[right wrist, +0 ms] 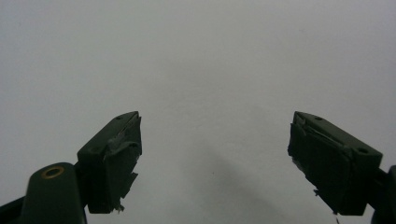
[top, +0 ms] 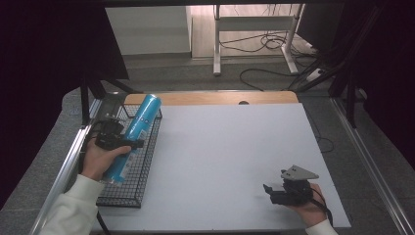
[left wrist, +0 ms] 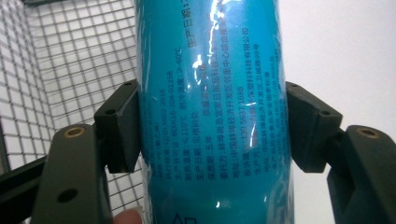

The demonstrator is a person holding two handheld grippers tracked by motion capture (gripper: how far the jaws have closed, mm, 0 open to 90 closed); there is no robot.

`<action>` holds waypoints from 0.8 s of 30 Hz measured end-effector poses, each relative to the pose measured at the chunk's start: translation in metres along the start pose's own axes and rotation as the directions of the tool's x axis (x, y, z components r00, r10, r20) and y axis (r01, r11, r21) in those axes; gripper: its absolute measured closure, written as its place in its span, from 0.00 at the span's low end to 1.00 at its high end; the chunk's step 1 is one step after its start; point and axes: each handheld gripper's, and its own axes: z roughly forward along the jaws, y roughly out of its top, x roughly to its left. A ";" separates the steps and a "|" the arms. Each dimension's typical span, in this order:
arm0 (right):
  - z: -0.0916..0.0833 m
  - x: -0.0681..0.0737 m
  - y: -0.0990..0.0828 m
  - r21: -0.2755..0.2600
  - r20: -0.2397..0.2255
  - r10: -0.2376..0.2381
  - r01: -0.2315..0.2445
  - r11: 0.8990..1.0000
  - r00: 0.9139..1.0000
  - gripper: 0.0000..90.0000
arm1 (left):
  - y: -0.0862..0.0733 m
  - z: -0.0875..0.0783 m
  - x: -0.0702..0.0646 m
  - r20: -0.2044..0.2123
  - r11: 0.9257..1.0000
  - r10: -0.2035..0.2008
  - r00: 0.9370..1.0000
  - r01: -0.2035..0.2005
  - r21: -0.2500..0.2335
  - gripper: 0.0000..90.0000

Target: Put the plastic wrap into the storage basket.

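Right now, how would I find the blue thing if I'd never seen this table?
Start at the white table and go to the black wire basket on its left edge. Over it, the left hand-held gripper clamps a long shiny blue can, the one colourful thing there.

A tall cyan-blue cylindrical can [top: 132,137] with a glossy plastic wrap lies tilted over the black wire-mesh basket [top: 147,161] at the left edge of the white tabletop [top: 230,161]. Its far end rises up and away over the basket's far rim, while its near end sits low over the mesh. In the left gripper view the can [left wrist: 210,107] shows rows of small dark printed text running along its body, with bright glare streaks on the wrap. The left tool [top: 117,141] clamps it across the middle, one dark pad pressed against each side of the body.
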 end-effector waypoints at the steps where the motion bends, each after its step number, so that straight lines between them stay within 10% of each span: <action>1: 0.000 0.000 0.000 0.000 0.000 0.000 0.000 1.000 1.000 0.20 | 0.000 0.000 0.000 0.000 1.000 0.000 1.000 0.000 0.000 0.35; 24: 0.002 0.001 0.000 0.010 0.006 -0.013 0.013 1.000 1.000 0.20 | -0.017 0.026 0.027 -0.077 0.994 -0.083 0.994 0.088 0.067 0.35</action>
